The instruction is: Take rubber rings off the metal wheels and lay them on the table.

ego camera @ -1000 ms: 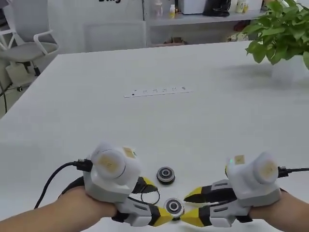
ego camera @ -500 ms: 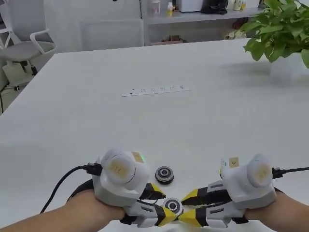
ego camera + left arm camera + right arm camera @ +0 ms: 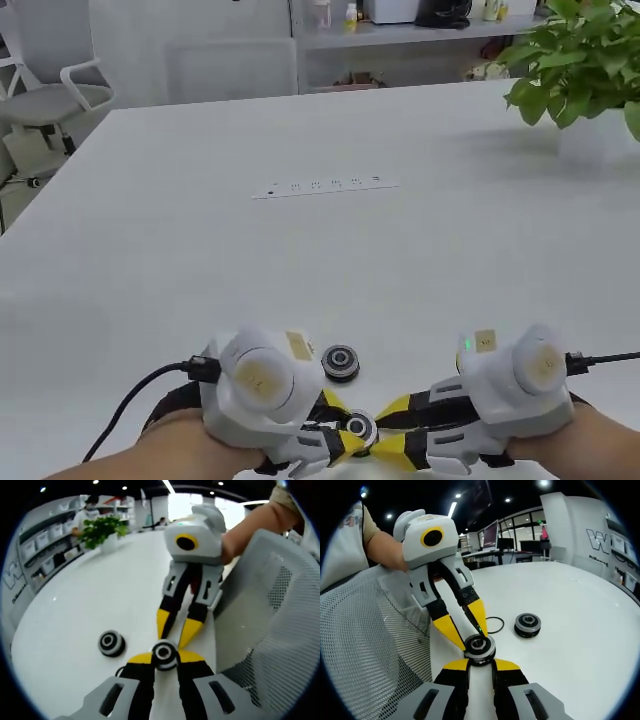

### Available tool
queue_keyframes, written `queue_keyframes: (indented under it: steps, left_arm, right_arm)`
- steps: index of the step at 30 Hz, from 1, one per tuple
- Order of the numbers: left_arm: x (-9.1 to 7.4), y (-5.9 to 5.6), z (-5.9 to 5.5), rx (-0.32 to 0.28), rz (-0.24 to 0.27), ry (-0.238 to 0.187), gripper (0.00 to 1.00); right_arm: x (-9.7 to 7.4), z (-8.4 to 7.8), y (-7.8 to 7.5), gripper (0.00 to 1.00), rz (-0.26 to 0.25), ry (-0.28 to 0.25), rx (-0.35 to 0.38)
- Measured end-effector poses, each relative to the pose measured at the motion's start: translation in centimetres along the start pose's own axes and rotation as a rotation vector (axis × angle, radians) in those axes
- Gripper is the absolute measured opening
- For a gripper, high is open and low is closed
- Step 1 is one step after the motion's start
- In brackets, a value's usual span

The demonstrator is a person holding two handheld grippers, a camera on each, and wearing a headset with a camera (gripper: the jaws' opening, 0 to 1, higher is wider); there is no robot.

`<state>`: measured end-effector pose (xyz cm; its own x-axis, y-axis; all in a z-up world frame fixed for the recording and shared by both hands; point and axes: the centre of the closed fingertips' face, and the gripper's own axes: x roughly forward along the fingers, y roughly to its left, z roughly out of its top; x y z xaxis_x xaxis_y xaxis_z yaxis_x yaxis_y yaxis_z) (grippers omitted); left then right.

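Head view: wheel (image 3: pixel 357 429) in left gripper (image 3: pixel 345 435)

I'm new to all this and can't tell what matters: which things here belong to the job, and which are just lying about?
Job: held wheel, left gripper, right gripper, second wheel, loose rubber ring.
Lying about: power strip, potted plant, office chair.
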<state>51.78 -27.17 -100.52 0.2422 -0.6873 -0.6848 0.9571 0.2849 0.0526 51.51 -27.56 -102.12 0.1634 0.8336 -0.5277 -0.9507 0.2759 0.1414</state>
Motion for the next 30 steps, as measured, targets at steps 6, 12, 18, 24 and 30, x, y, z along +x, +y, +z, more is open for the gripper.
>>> queue_keyframes:
  steps: [6, 12, 18, 24, 30]
  left_arm:
    - [0.10, 0.45, 0.01, -0.068, 0.018, -0.009, 0.14]
    - [-0.02, 0.48, -0.04, -0.092, 0.020, -0.031, 0.14]
    - [0.01, 0.53, 0.02, -0.106, 0.035, -0.041, 0.14]
    - [0.04, 0.54, 0.04, -0.095, 0.044, -0.048, 0.13]
    - [0.08, 0.44, 0.08, -0.090, 0.045, -0.042, 0.13]
  right_arm:
    - [0.01, 0.01, 0.07, 0.14, -0.001, -0.006, 0.025]
    - [-0.16, -0.23, 0.04, 0.06, -0.008, -0.011, 0.074]
    - [-0.07, -0.39, -0.12, 0.01, -0.022, -0.009, 0.136]
    - [-0.24, -0.46, -0.46, 0.00, -0.022, -0.054, 0.302]
    - [-0.93, -0.03, -0.89, 0.00, -0.023, -0.114, 0.415]
